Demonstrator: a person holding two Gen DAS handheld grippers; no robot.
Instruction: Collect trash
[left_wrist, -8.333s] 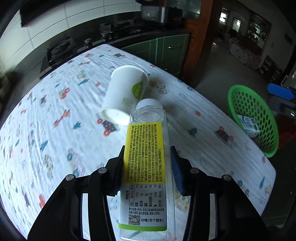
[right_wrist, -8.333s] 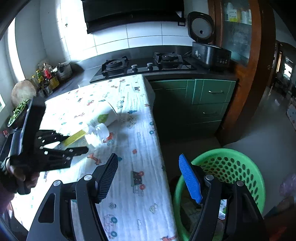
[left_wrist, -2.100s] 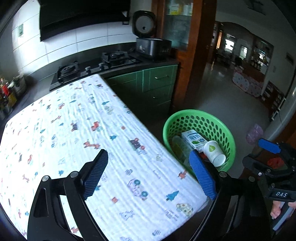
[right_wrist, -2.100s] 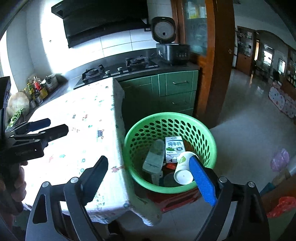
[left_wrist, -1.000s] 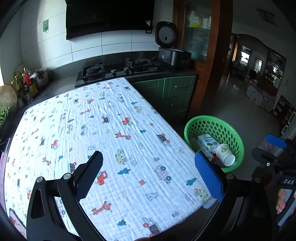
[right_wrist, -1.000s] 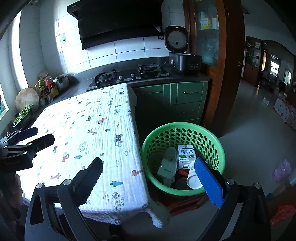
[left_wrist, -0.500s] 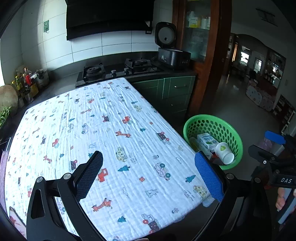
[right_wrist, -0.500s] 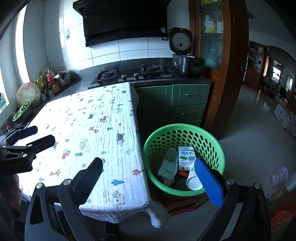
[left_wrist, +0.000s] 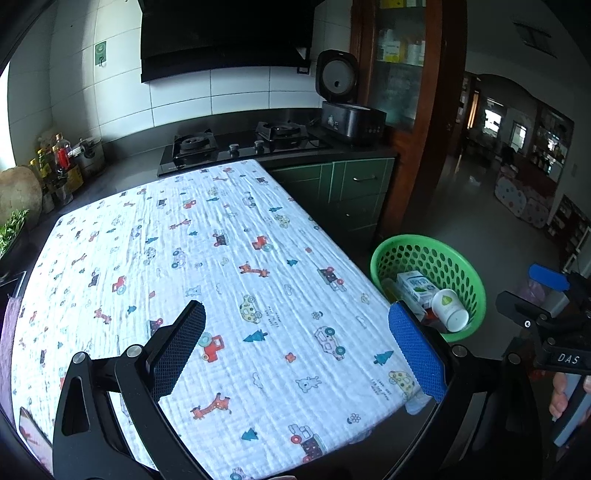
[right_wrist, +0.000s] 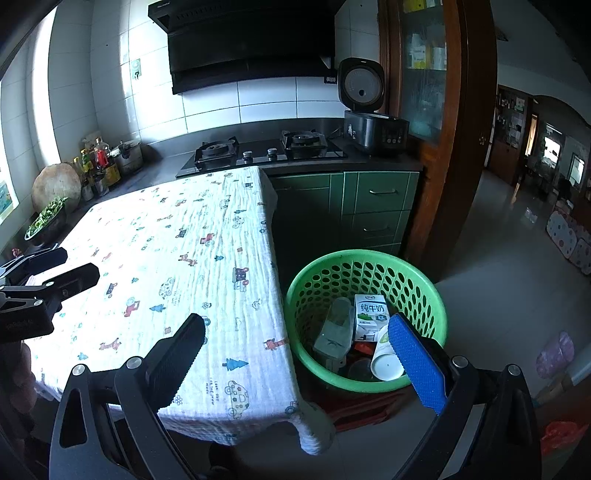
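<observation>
so both claws have backed up and away from the green basket (right_wrist: 424, 291) compared with a couple seconds ago, and the view is wider now with the whole worktop (left_wrist: 207, 266) in frame. the left claw (left_wrist: 295, 343) is spread wide open with nothing between its pads, same for the right claw (right_wrist: 295, 354), wide open and empty. the cartoon-print cloth has nothing on it anymore, the bottle and cup that were lying there a while back are gone from it. trash is all down in the basket on the floor just beside the worktop corner: milk carton (right_wrist: 371, 314), clear plastic bottle (right_wrist: 334, 330), and the white paper cup (right_wrist: 384, 360) on its side. looks to me like the job is basically done, unless something's sitting out of frame. hard bits: the bottom of the basket is dark, there's something red and something round and dark down there i can't make out, and the right claw's blue pad covers part of the cup. the near edge of the worktop is cut off by the claw bodies too.
</observation>
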